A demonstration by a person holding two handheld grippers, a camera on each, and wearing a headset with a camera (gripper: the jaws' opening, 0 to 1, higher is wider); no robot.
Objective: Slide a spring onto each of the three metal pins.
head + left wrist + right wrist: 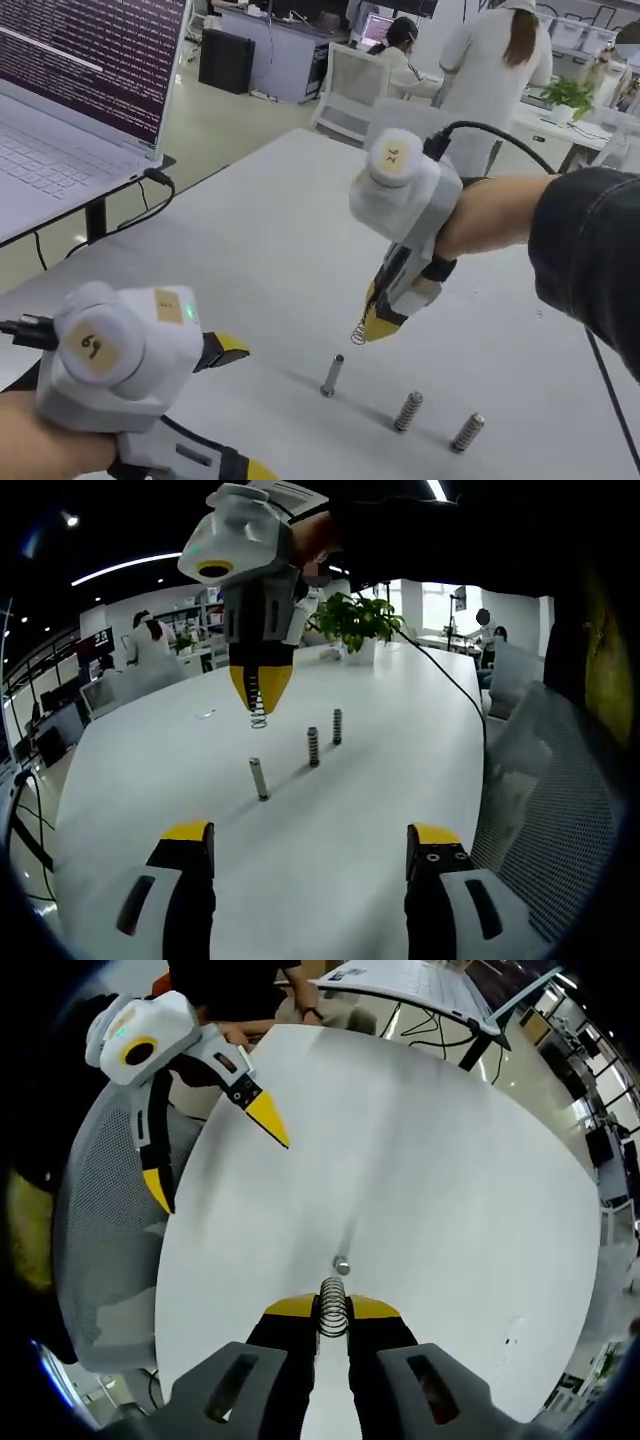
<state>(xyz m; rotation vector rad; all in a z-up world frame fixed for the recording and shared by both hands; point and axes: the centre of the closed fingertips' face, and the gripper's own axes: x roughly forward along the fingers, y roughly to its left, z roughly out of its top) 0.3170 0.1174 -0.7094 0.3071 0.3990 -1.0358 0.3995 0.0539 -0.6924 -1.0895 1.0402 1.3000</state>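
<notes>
Overhead, the right gripper [372, 325] is seen tilted down over the white table [250, 240], its yellow-tipped jaws drawn almost together and clamped on a spring [358, 333]. The spring is held near the bare pin [331, 375], above it and slightly to one side, without touching it. In the right gripper view the spring is gripped between the jaw tips, and the rounded top of the bare pin is seen just beyond it. A row is formed with the bare pin by the middle pin [407, 411] and the end pin [467, 432], each already wrapped in a spring. The left gripper [243, 408] is held low at the near side, well apart from the pins, with its jaws spread wide and nothing between them. An open laptop [60, 120] is set at the far left.
</notes>
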